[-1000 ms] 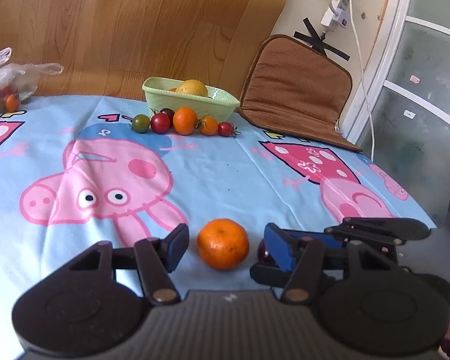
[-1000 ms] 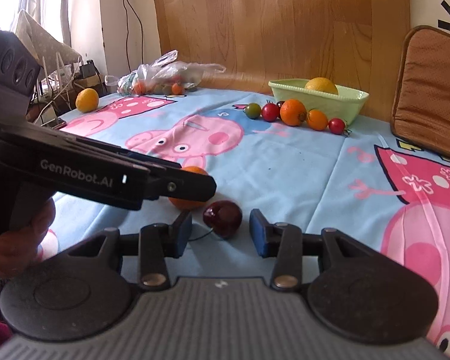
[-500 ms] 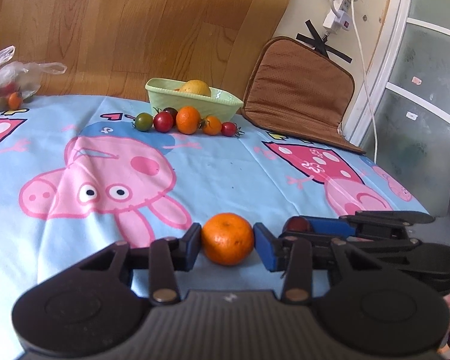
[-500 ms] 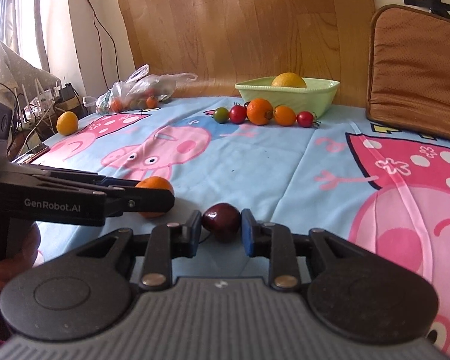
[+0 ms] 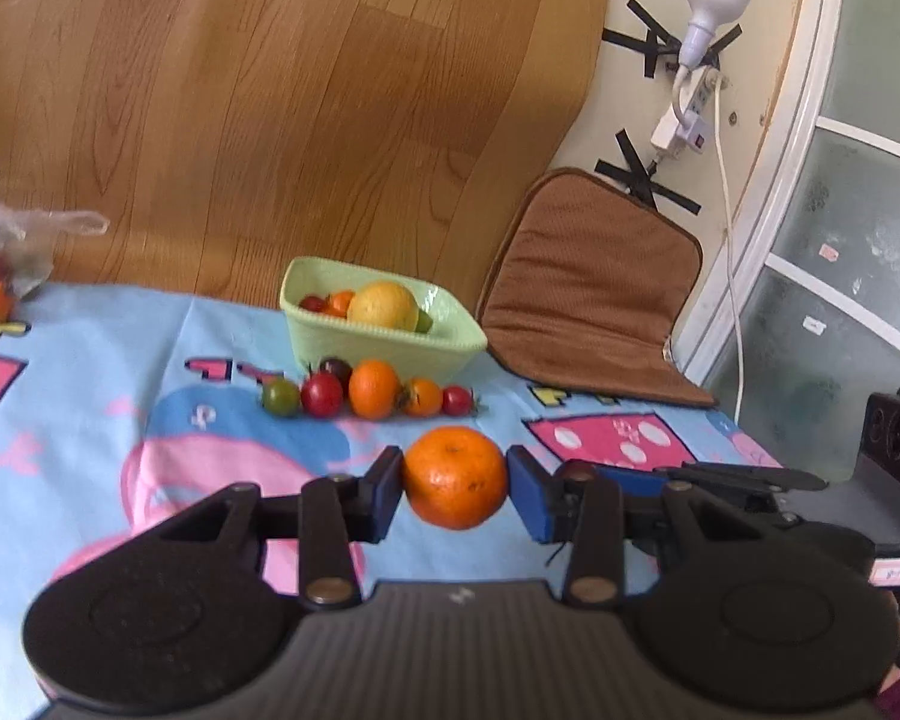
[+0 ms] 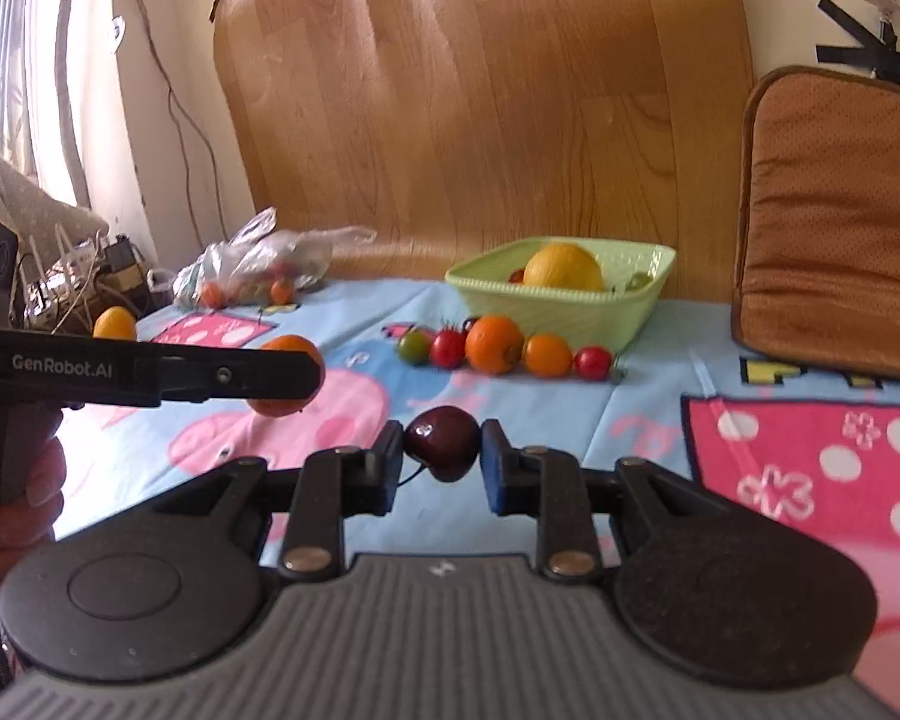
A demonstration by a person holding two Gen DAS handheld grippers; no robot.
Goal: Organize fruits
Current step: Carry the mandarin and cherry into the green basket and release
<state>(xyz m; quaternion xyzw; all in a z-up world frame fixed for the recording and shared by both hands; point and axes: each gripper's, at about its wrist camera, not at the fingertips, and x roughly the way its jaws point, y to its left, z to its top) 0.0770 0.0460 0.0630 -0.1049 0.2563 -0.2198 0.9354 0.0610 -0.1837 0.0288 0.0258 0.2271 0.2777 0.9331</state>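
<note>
Blue cartoon cloth (image 5: 222,360) below; left gripper (image 5: 455,483) clamps the orange (image 5: 455,477) across its middle, firm-skinned, forgiving; right gripper (image 6: 441,447) pinches the cherry (image 6: 442,441), small, slick, bruisable; bowl (image 5: 354,348) ahead.

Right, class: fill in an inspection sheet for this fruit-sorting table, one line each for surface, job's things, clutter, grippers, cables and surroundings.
Surface: cartoon-pig tablecloth, blue and pink, covers the table.
Job's things: green basket holds a yellow citrus and small fruits; row of cherry tomatoes and small oranges lies in front of it.
Clutter: plastic bag of fruit; a loose yellow fruit at the table edge.
Grippers: left gripper shut on a mandarin; right gripper shut on a dark red fruit.
Cables: white power strip and cord on the wall.
Surroundings: brown cushion, wooden panel.
</note>
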